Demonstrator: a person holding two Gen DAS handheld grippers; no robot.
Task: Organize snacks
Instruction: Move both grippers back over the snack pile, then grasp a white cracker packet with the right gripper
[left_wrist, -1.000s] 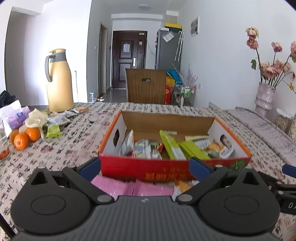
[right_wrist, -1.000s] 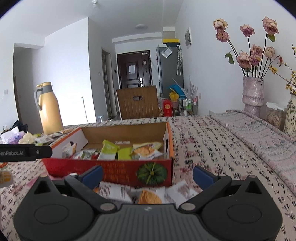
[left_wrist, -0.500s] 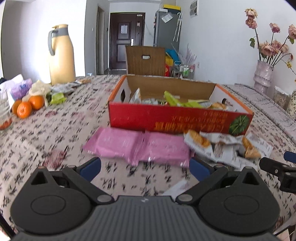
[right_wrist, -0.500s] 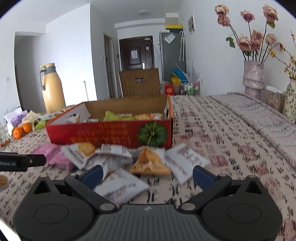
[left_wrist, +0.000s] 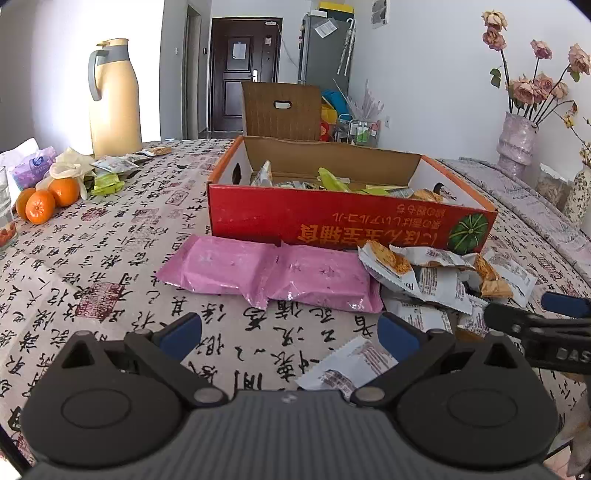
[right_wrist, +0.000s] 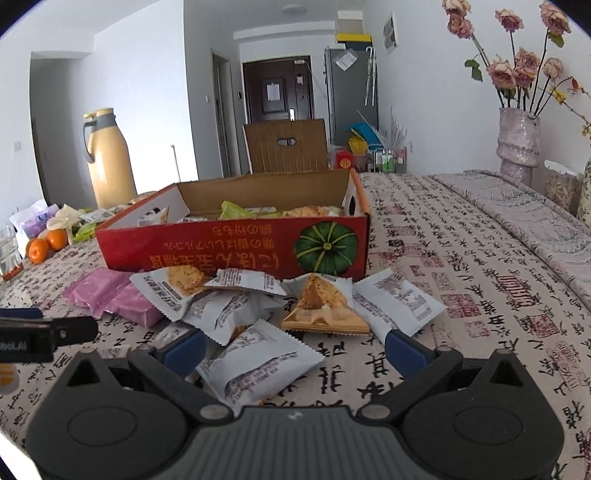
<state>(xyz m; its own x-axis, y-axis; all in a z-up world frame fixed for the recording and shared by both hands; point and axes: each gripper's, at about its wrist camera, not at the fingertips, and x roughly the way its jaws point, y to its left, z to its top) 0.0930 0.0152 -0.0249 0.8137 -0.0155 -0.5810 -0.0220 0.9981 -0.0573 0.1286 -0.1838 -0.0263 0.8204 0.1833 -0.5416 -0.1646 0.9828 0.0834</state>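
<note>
A red cardboard box (left_wrist: 332, 225) (right_wrist: 236, 247) with several snack packets inside stands on the patterned tablecloth. In front of it lie two pink packets (left_wrist: 266, 275) (right_wrist: 110, 299) and a heap of white snack packets (left_wrist: 436, 280) (right_wrist: 236, 306). My left gripper (left_wrist: 288, 334) is open, low over the cloth, just short of the pink packets. My right gripper (right_wrist: 293, 349) is open too, with one white packet (right_wrist: 258, 363) lying between its fingers. An orange triangular packet (right_wrist: 321, 306) lies in the heap. Each gripper shows at the edge of the other's view.
A yellow thermos jug (left_wrist: 112, 98) stands at the far left, with oranges (left_wrist: 46, 199), tissues and small packets near it. A vase of dried roses (left_wrist: 519, 138) stands at the right by a quilted runner. A wooden chair (left_wrist: 282, 110) is behind the table.
Both grippers have pulled back from the box and dropped low toward the table. The pink and white packets in front of the box have come into full view.
</note>
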